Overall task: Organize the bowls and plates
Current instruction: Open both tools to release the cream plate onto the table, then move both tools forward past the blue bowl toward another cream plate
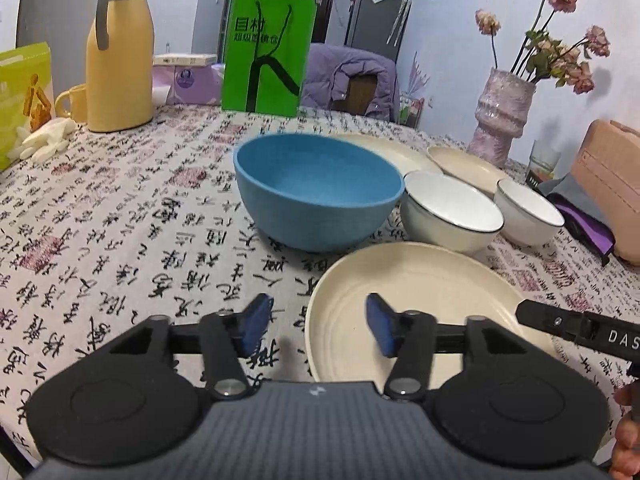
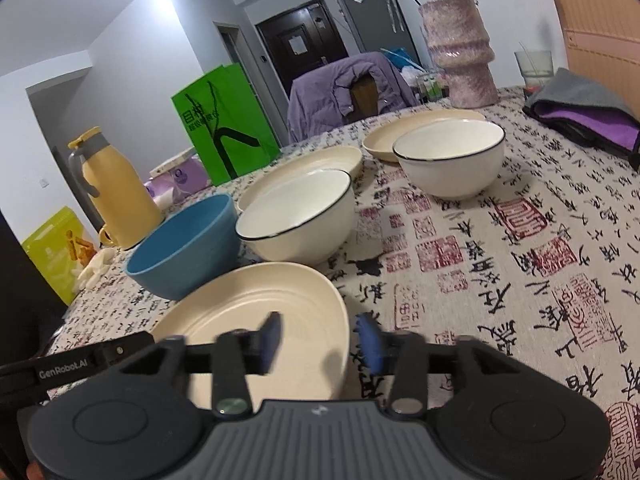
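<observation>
Two grippers hover low over the patterned tablecloth (image 2: pixel 520 240); I see both partly open and gripping nothing. My left gripper (image 1: pixel 316 328) straddles the left rim of the near cream plate (image 1: pixel 420 304); my right gripper (image 2: pixel 318 340) straddles that plate's right rim, neither pad pressing it. Just behind the plate stand the blue bowl (image 1: pixel 316 196), beside it a white bowl (image 1: pixel 452 212), and a second white bowl (image 1: pixel 528 212) further right. Two more cream plates (image 1: pixel 460 160) lie behind them, near the pink vase (image 1: pixel 500 116).
</observation>
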`<state>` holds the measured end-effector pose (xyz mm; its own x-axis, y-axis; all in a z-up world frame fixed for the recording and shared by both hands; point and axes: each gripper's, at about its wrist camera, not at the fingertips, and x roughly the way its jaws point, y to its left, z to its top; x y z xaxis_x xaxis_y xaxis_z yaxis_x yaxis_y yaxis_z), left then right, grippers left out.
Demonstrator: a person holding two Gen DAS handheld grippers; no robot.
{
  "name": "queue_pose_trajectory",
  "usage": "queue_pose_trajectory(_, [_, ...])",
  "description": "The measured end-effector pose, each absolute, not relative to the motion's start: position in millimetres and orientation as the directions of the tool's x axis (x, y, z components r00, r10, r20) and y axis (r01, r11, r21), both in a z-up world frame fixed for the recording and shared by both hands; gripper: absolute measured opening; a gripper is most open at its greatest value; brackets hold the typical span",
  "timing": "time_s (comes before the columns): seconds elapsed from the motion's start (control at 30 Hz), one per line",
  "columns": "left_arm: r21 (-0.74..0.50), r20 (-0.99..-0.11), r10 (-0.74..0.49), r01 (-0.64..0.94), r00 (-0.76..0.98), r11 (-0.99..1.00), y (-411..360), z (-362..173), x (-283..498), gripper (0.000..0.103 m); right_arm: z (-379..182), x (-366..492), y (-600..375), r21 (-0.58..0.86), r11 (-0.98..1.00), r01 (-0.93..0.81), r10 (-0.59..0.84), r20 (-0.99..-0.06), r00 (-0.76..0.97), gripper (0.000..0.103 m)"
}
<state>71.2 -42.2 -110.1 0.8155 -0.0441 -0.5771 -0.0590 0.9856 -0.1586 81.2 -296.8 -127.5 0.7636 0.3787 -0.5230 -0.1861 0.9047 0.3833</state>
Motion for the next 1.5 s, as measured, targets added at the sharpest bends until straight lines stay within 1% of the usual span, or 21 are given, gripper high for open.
queue_pose_trajectory(0.03, [-0.155,-0.570,-0.042,-0.058,0.820,0.986,-42,-109,70,0.071,-127,81,-297,0.381,0.906,-0.187,0.377,-0.521,0.766,0.056])
queue_pose_trajectory(0.07, [-0.151,-0.563,-0.040,-0.055,0.825,0.987,-42,-107,69,0.074,-126,80,-297,0.379,0.906,-0.186,0.375,-0.519,0.768,0.061])
queue_pose_trajectory(0.1, [-0.147,-0.556,-0.038,-0.054,0.830,0.988,-42,-105,67,0.081,-125,80,-297,0.379,0.907,-0.185,0.373,-0.518,0.770,0.068])
queue_pose_trajectory(0.13, [-0.145,-0.551,-0.037,-0.051,0.834,0.988,-42,-103,66,0.089,-124,79,-297,0.376,0.908,-0.184,0.371,-0.517,0.772,0.072])
queue_pose_trajectory(0.17, [-0.144,-0.544,-0.039,-0.048,0.838,0.988,-42,-102,65,0.094,-123,79,-297,0.372,0.910,-0.184,0.368,-0.515,0.774,0.081])
queue_pose_trajectory(0.2, [-0.146,-0.535,-0.041,-0.044,0.844,0.988,-42,-100,64,0.103,-122,78,-297,0.367,0.912,-0.185,0.365,-0.514,0.776,0.090])
queue_pose_trajectory(0.23, [-0.148,-0.526,-0.044,-0.041,0.849,0.988,-41,-99,62,0.103,-121,78,-297,0.358,0.915,-0.183,0.358,-0.515,0.779,0.095])
queue_pose_trajectory(0.27, [-0.148,-0.520,-0.045,-0.038,0.853,0.988,-41,-98,61,0.103,-119,77,-297,0.351,0.919,-0.180,0.350,-0.514,0.783,0.103])
queue_pose_trajectory(0.47, [-0.125,-0.484,-0.040,-0.024,0.874,0.992,-45,-91,53,0.103,-111,74,-296,0.346,0.918,-0.195,0.355,-0.495,0.793,0.103])
queue_pose_trajectory(1.5, [-0.181,-0.439,-0.076,-0.005,0.895,0.984,-35,-61,45,0.103,-83,73,-282,0.324,0.912,-0.250,0.381,-0.452,0.807,0.103])
